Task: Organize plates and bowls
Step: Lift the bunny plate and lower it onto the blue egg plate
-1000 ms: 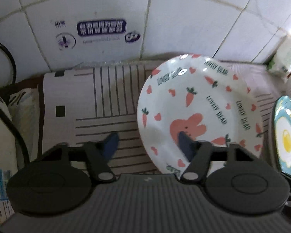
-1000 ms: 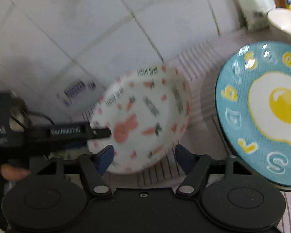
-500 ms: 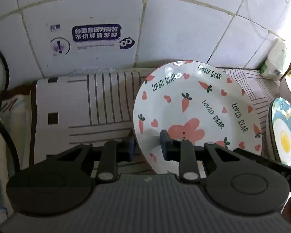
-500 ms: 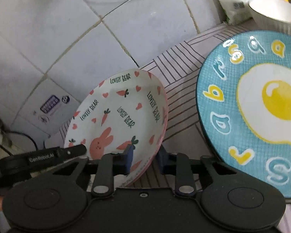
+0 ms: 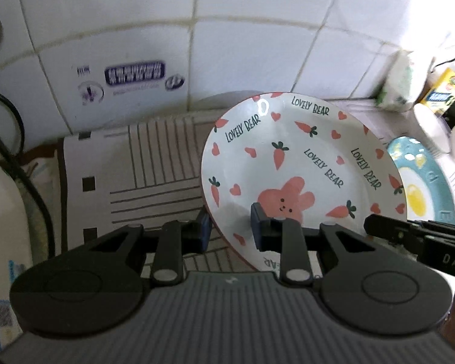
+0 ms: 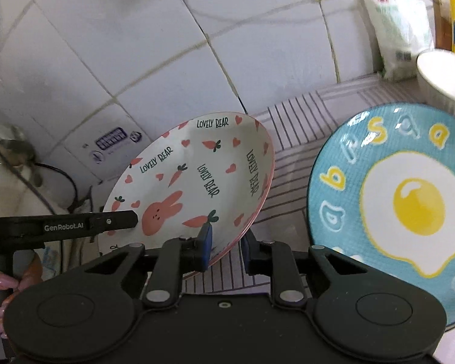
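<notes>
Hand-held gripper [image 5: 230, 227] on carrot-print bunny plate [image 5: 300, 170]

The white rabbit-and-carrot plate [image 5: 300, 163] sits tilted, its near rim clamped between both tools' pads. Right of it, the blue fried-egg plate [image 6: 388, 200] lies flat, a white bowl [image 6: 446, 75] beyond.

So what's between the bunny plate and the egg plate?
Only bare striped mat lies between the bunny plate and the egg plate; the right wrist view shows it.
</notes>
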